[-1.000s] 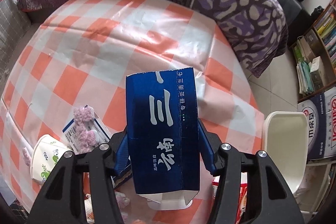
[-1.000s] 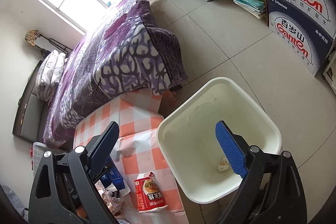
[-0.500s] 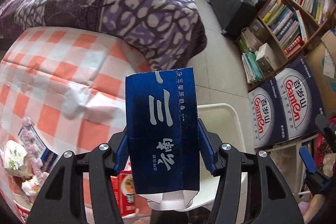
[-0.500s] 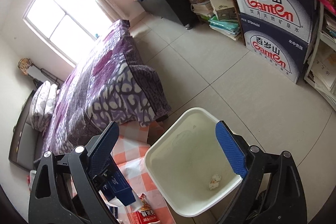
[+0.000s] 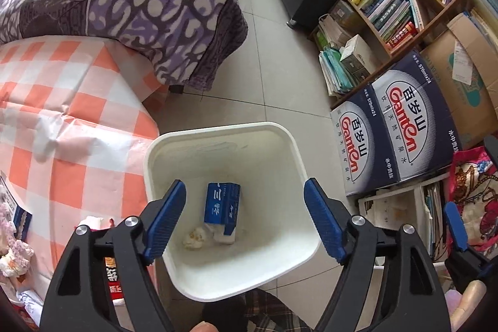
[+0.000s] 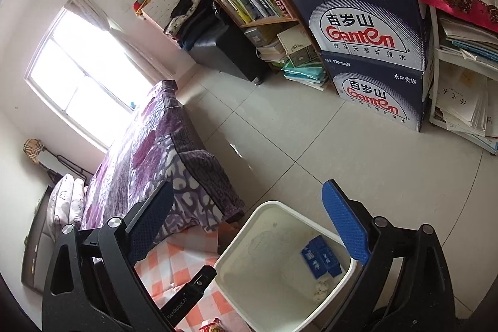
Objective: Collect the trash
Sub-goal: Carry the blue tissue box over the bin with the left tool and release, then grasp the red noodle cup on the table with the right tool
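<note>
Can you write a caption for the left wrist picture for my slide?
Open left gripper over the white bin, blue carton lying inside.

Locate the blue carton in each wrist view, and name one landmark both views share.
Left wrist: the blue carton lies on the floor of the white bin, lower centre, beside a crumpled wad.
Right wrist: the same carton sits in the bin, lower right, just left of the blue pad.
Shared landmark: the stacked Ganten water boxes, right of the bin.
</note>
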Available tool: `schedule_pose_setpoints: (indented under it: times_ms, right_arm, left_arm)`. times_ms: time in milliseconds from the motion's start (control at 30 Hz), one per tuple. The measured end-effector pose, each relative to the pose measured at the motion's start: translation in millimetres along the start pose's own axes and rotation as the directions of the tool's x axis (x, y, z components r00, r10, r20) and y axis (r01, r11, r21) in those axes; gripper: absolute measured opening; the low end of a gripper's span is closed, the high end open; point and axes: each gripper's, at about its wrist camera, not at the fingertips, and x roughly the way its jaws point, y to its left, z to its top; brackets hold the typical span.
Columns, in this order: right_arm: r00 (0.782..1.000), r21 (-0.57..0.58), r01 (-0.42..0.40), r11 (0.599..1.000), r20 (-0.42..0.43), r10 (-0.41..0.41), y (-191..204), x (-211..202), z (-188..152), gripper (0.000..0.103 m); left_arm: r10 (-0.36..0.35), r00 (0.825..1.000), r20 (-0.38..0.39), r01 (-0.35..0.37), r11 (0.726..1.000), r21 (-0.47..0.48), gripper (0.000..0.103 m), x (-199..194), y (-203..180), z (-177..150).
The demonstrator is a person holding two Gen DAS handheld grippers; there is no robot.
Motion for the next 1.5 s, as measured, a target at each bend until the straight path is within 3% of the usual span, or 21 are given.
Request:
schedule_pose_setpoints:
  times_ms: [300,533,833,1000,1167,1300,1400,1433,1500]
  right_arm:
    - [0.989,-0.157,-0.025,0.987,-0.149,0.002,38,19,-42,0.094]
    - [0.964,-0.371,-0.055,0.927,-0.262,-0.047,80,32,-109,0.094]
    - [0.896,-0.578,-0.139,0.804,-0.42,-0.147,116,52,-193,0.094]
    - [0.83,-0.619,-0.171,0.766,-0.509,-0.226,121,70,-235,0.094]
    - [0.78,-0.672,-0.188,0.717,-0.545,-0.306,123,87,-271,0.094]
    - [0.763,-0.696,-0.208,0.687,-0.555,-0.332,128,93,-287,0.093]
    - [0.73,-0.667,-0.224,0.711,-0.598,-0.331,126,102,-295,0.071]
    - [0.714,-0.657,-0.228,0.718,-0.614,-0.335,125,105,-297,0.052]
    - [0.7,-0.631,-0.242,0.737,-0.64,-0.318,125,109,-301,0.049]
  left_arm:
    - [0.201,0.978,0.057,-0.202,0.979,0.022,0.078,-33,63,-37]
    - [0.313,0.949,0.042,-0.31,0.948,-0.073,0.079,-64,155,-69]
    - [0.407,0.913,0.015,-0.398,0.899,-0.183,0.079,-109,258,-92]
    - [0.429,0.903,0.011,-0.411,0.874,-0.259,0.079,-131,303,-98]
    - [0.415,0.91,-0.015,-0.395,0.854,-0.34,0.079,-143,341,-107]
    - [0.378,0.922,-0.082,-0.376,0.828,-0.416,0.079,-141,371,-120]
    - [0.322,0.939,-0.119,-0.336,0.796,-0.503,0.079,-138,391,-130]
    - [0.309,0.942,-0.128,-0.329,0.781,-0.531,0.079,-137,397,-133]
    - [0.291,0.947,-0.138,-0.315,0.75,-0.582,0.079,-137,408,-139]
